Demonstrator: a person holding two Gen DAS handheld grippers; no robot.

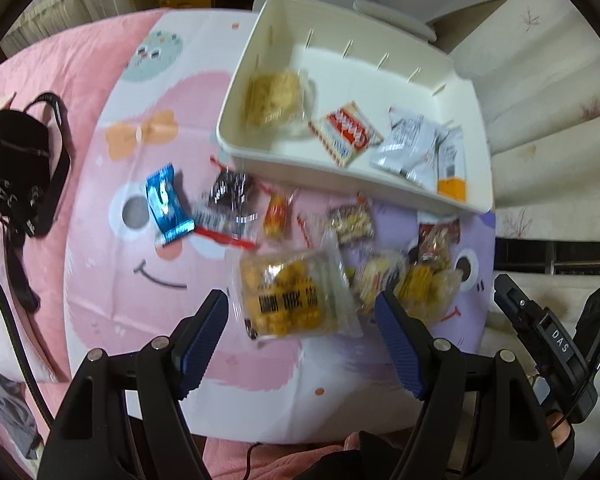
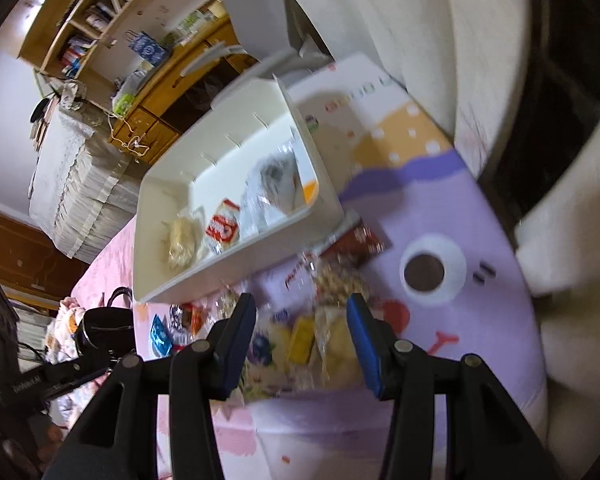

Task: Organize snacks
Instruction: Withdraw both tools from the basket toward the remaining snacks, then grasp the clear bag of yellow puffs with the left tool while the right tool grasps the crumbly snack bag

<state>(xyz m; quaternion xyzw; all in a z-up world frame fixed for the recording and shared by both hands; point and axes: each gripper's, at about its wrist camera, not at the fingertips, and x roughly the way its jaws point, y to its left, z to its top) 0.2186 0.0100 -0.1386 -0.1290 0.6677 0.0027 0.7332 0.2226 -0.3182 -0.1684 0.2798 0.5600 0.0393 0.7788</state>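
light: soft, even indoor | shadows: faint | blur: motion smear both views | edges: fisheye bending, dark corners

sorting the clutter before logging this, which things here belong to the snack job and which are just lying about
Job: white bin; clear pack of yellow snacks; blue wrapper; red-and-white packet in the bin.
Lying about: black bag; wooden bookshelf.

place: home bedroom | signs: pink bedding [image 1: 80, 64], bookshelf [image 2: 100, 4], handbag [image 1: 16, 160]
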